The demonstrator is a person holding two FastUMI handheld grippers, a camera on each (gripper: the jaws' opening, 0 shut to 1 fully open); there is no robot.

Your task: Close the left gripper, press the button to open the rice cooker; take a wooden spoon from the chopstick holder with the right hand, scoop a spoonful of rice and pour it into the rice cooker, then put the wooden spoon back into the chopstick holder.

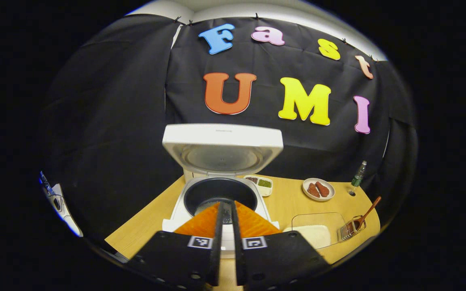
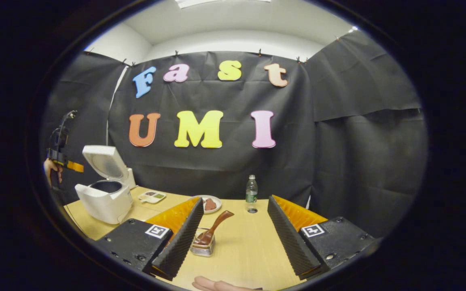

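Spread wide at the bottom of the right gripper view, the right gripper point(image 2: 233, 230) is lined up on the spoon point(image 2: 213, 229), whose handle leans out of the holder point(image 2: 203, 246) just ahead, ready to be clamped. Open tabletop lies around the holder, though it sits near the table point(image 2: 249, 250) edge at lower centre. In the left gripper view, the left gripper point(image 1: 227, 218) is pressed together low in the frame, before the cooker point(image 1: 221, 194), whose lid is already raised. The rice tray point(image 1: 318, 230) is seen at lower right.
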